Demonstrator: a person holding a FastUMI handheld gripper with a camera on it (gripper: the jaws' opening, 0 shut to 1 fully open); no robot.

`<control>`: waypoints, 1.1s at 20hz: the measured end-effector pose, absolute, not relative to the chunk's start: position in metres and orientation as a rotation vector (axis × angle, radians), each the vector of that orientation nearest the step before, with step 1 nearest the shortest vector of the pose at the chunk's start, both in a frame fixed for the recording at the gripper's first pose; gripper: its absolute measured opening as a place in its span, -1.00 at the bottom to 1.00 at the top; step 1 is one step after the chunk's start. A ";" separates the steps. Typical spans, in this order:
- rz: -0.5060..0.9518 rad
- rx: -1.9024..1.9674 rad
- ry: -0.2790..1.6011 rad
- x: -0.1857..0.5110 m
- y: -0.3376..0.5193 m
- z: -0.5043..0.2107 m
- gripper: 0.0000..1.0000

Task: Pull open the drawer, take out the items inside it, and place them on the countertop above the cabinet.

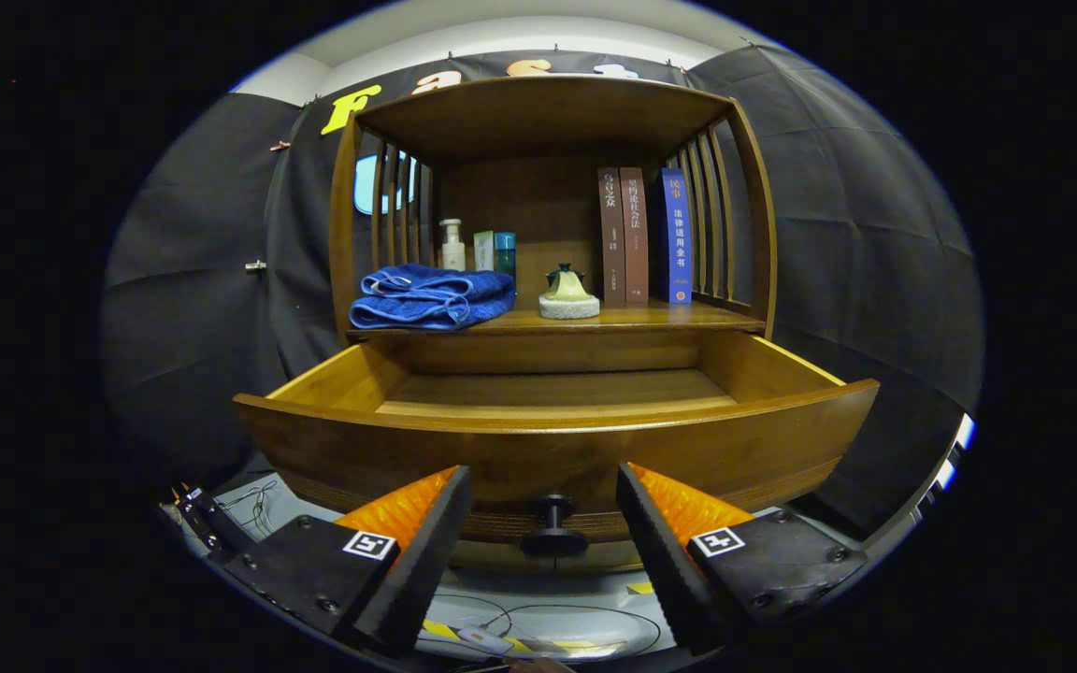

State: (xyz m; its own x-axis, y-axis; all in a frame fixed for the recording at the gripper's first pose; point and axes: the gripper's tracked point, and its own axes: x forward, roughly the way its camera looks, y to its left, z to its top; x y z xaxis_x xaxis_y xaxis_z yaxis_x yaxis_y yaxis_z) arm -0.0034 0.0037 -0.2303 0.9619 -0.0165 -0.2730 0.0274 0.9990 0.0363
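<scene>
Drawer [552, 425] is standing pulled open, its visible floor showing bare — front portion hidden behind the drawer's front. Gripper [543, 533] is hovering with fingers apart, either side of the knob [552, 528], not touching. Blue towel [433, 297] and teapot [567, 292] are lying on the bench [651, 320] above — task looking nearly finished.

drawer [557, 425] under countertop [595, 321] | towel [433, 296] left, books [643, 234] right | knob [552, 523] between fingers [426, 547]

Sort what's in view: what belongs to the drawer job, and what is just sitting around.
Job: open drawer, its knob between the open gripper fingers, countertop, blue towel on it.

Lying about: books, bottles, small teapot, cables below.
</scene>
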 end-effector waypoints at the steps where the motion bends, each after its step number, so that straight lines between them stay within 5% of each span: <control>1: -0.025 0.050 0.284 -0.001 0.002 -0.232 0.98; 22: -0.062 0.066 0.252 0.121 -0.009 -0.226 0.96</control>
